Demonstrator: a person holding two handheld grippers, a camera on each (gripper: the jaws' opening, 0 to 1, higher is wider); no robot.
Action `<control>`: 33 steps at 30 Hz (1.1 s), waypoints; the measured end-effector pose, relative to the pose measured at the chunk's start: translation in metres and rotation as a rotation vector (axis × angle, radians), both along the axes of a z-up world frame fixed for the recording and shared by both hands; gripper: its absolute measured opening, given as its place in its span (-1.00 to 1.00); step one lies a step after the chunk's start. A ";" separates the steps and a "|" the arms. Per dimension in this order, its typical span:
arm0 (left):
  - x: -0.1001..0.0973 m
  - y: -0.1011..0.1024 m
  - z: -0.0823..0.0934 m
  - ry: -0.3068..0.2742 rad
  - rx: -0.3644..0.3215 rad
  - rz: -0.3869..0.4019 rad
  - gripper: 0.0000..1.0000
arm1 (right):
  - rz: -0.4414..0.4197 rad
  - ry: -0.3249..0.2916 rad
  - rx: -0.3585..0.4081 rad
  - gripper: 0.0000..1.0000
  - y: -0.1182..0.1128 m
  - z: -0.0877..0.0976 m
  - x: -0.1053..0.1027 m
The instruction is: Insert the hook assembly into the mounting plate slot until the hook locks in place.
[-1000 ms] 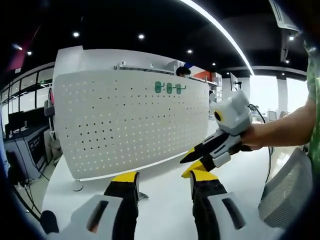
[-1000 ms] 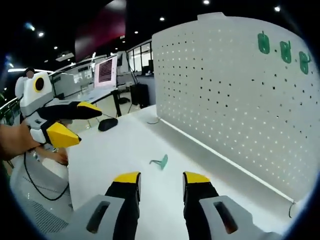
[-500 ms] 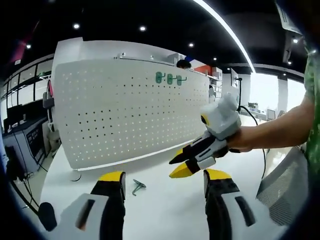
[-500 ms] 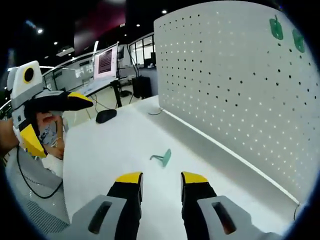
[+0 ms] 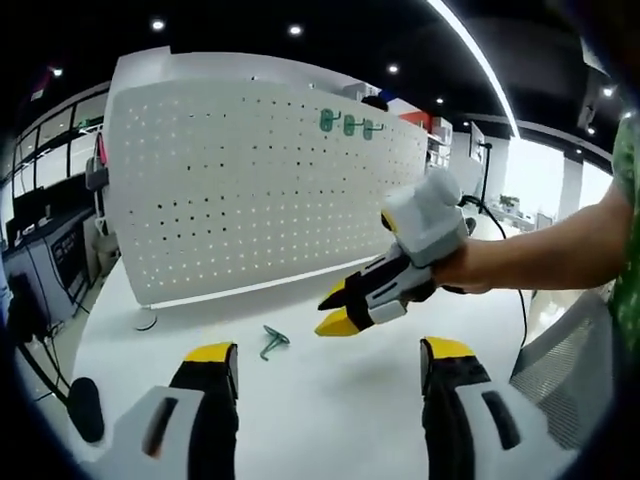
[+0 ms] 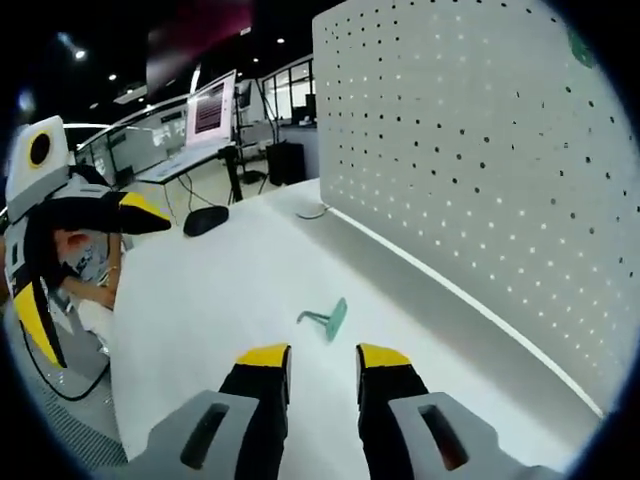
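Note:
A small green hook (image 5: 272,340) lies loose on the white table (image 5: 150,335), in front of the upright white pegboard plate (image 5: 250,190). Three green hooks (image 5: 350,125) hang near the plate's top. My left gripper (image 5: 328,358) is wide open with nothing between its jaws, and the loose hook lies just beyond its left jaw. My right gripper (image 5: 330,308) comes in from the right, held by a hand, its tips hovering right of the hook. In the right gripper view, the right gripper (image 6: 323,360) is narrowly open, and the hook (image 6: 328,320) lies just beyond its tips.
In the right gripper view, the left gripper (image 6: 100,280) hangs at the left over the table edge. A dark mouse (image 6: 205,220) lies at the table's far end, with a cable near the pegboard's foot. A mesh chair (image 5: 570,360) stands at the right. Desks and monitors fill the background.
My left jaws have spread wider. The right gripper has dropped and moved toward the loose hook, its jaws slightly narrower. The hook itself lies where it was.

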State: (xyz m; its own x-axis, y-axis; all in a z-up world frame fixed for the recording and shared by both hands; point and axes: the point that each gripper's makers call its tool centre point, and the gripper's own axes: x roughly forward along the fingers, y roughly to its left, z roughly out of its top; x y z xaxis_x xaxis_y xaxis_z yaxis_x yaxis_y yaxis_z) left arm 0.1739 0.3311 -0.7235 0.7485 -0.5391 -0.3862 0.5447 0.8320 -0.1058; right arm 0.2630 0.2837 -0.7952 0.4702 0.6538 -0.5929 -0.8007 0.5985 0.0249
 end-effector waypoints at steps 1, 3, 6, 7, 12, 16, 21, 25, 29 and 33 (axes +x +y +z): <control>0.000 0.000 -0.002 0.005 0.000 0.000 0.55 | 0.001 0.000 -0.002 -0.50 0.002 -0.002 0.002; 0.001 0.002 -0.003 0.000 0.006 0.013 0.57 | 0.006 -0.002 -0.015 -0.52 0.005 -0.007 0.003; 0.001 0.003 -0.005 0.011 0.003 0.018 0.57 | 0.017 -0.014 -0.034 -0.57 0.009 -0.011 0.006; 0.001 0.004 -0.006 0.014 0.004 0.019 0.57 | 0.018 -0.008 -0.031 -0.58 0.012 -0.013 0.008; 0.001 0.004 -0.011 0.034 0.003 0.021 0.58 | 0.016 -0.012 -0.039 -0.64 0.019 -0.020 0.011; 0.003 0.005 -0.012 0.037 -0.003 0.026 0.58 | 0.015 -0.018 -0.041 -0.69 0.025 -0.024 0.016; 0.004 0.008 -0.013 0.045 -0.003 0.029 0.58 | 0.005 -0.024 -0.049 -0.74 0.029 -0.029 0.022; 0.004 0.008 -0.014 0.051 -0.003 0.029 0.58 | 0.003 -0.021 -0.053 -0.76 0.031 -0.032 0.023; 0.005 0.008 -0.015 0.053 0.002 0.028 0.57 | -0.005 -0.012 -0.067 -0.80 0.031 -0.037 0.026; 0.007 0.010 -0.013 0.050 -0.004 0.034 0.56 | -0.011 0.001 -0.078 -0.83 0.029 -0.043 0.027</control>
State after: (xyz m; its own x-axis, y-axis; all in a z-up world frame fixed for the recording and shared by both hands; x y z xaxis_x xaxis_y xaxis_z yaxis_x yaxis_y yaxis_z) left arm 0.1807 0.3409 -0.7369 0.7465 -0.5149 -0.4215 0.5098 0.8496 -0.1350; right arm 0.2900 0.3130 -0.8379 0.4766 0.6002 -0.6423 -0.7941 0.6075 -0.0215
